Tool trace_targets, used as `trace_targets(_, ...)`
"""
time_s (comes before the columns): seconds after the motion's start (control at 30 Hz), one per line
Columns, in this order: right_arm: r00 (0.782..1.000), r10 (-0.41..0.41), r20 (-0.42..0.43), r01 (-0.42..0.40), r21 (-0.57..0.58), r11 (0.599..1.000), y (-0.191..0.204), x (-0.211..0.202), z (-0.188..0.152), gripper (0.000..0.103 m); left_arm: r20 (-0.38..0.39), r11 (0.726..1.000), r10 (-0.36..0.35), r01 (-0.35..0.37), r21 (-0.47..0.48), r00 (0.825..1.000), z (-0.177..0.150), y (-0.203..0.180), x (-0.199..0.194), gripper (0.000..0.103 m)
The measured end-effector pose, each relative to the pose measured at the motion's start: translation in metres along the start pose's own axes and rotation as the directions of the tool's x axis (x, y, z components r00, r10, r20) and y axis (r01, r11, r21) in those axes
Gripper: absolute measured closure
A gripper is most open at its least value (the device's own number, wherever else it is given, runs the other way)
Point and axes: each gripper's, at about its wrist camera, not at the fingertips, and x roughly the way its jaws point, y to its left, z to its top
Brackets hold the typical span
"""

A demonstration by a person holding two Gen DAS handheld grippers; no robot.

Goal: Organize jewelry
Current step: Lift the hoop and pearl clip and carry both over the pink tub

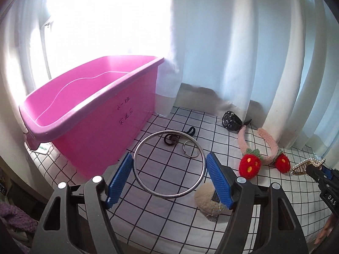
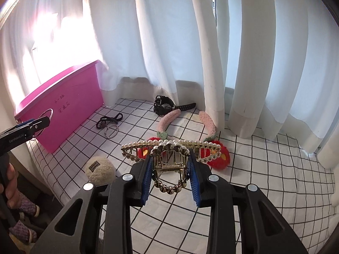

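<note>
Clearly we are in the carrying step of the tidy-up: both grippers have something and neither piece has reached the pink bin (image 1: 91,114) yet. Our left gripper (image 1: 169,169) holds the large metal ring (image 1: 169,194) spanned between its blue pads, the jaws set wide with the ring touching both pads, and in the right wrist view that ring shows up lifted in front of the bin's side wall. Our right gripper (image 2: 170,169) is closed to a narrow gap on the spring end of the pearl hair claw (image 2: 169,146), held up above the grid-patterned sheet (image 2: 264,169). We judge the next move to be bringing the ring over the bin's rim and opening the jaws there, then the same for the claw; the ring is thin and held only at two points, so it may swing or slip if tilted. Still lying on the sheet are the black watch (image 2: 163,103), the strawberry headband (image 2: 169,118), a dark hair tie (image 2: 108,119), small key rings (image 2: 112,131) and a fluffy cream pompom (image 2: 99,169). We cannot read the bin's floor properly, as glare from the window behind the curtains (image 2: 169,42) washes it out, and the claw hides part of the red strawberries
</note>
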Motion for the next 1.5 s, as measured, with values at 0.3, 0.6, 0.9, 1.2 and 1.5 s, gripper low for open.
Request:
trace_targets(0.3, 0.987, 0.136, 0.086, -0.13, -0.074, 0.989, 0.021, -0.018, 0.047, 0.073, 0.052, 0.998, 0.015, -0.012, -0.069, 0.999, 0.019, 0.0, -0.045, 0.034)
trace_targets(0.6, 0.947, 0.294, 0.133, -0.275, -0.143, 0.951, 0.081, -0.015, 0.102, 0.073, 0.121, 0.991, 0.06, -0.045, -0.124, 0.991, 0.055, 0.035, -0.074, 0.034)
trace_targets(0.9, 0.895, 0.422, 0.143, -0.385, -0.231, 0.894, 0.18, 0.011, 0.17, 0.073, 0.146, 0.981, 0.123, -0.098, -0.167, 0.982, 0.098, 0.12, -0.065, 0.034)
trace_targets(1.2, 0.883, 0.465, 0.058, -0.435, -0.269, 0.859, 0.264, 0.076, 0.218, 0.073, 0.043, 0.967, 0.151, -0.139, -0.213, 0.988, 0.126, 0.197, -0.013, 0.034)
trace_targets(1.5, 0.886, 0.429, -0.178, -0.462, -0.258, 0.848, 0.31, 0.162, 0.245, 0.073, -0.126, 0.964, 0.081, -0.11, -0.24, 0.989, 0.134, 0.224, 0.046, 0.033)
